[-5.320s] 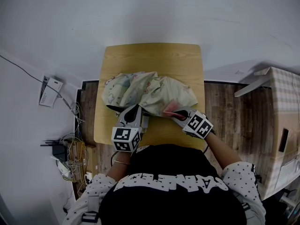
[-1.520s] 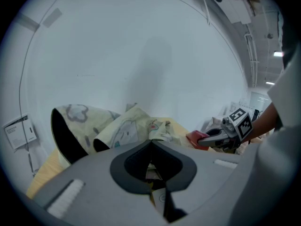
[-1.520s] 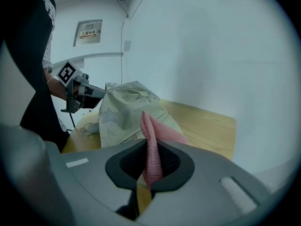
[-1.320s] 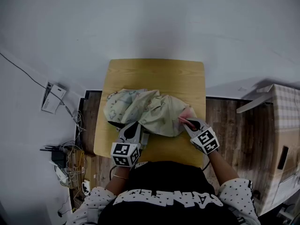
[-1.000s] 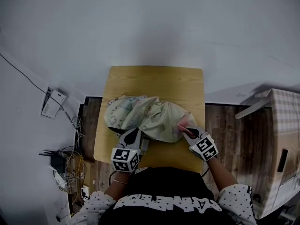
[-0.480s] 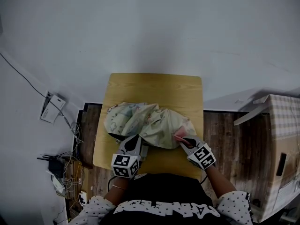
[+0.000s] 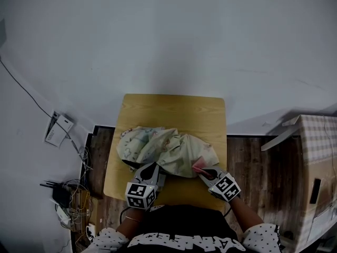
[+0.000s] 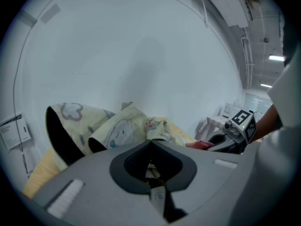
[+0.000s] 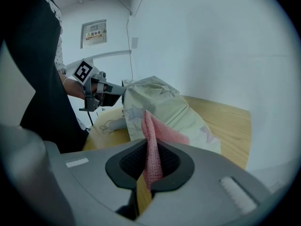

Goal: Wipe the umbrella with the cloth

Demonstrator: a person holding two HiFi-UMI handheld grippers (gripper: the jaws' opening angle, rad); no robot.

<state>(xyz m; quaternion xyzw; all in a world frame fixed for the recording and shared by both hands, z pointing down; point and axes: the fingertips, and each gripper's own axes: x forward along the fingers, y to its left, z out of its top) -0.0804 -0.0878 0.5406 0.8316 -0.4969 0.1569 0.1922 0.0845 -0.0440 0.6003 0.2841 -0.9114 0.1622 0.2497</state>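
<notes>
A crumpled pale umbrella (image 7: pixel 163 147) with a cartoon print lies across the wooden table (image 7: pixel 174 109). My left gripper (image 7: pixel 151 168) is at its near left edge, shut on a fold of the umbrella fabric (image 8: pixel 117 128), a scrap of which shows between the jaws. My right gripper (image 7: pixel 204 171) is shut on a pink cloth (image 7: pixel 200 165) that rests against the umbrella's near right side. In the right gripper view the cloth (image 9: pixel 153 142) stands up out of the jaws, with the umbrella (image 9: pixel 157 102) just beyond it and the left gripper (image 9: pixel 99 92) further off.
A white wall runs behind the table. Cables and a power strip (image 7: pixel 66 199) lie on the floor at left, near a white box (image 7: pixel 55 129). A checked carton (image 7: pixel 316 157) stands at right on the wood floor (image 7: pixel 258 162).
The right gripper has slid the pink cloth a little leftward along the umbrella's near right side. The left gripper has held still. The head view has tilted, so the table sits lower in it.
</notes>
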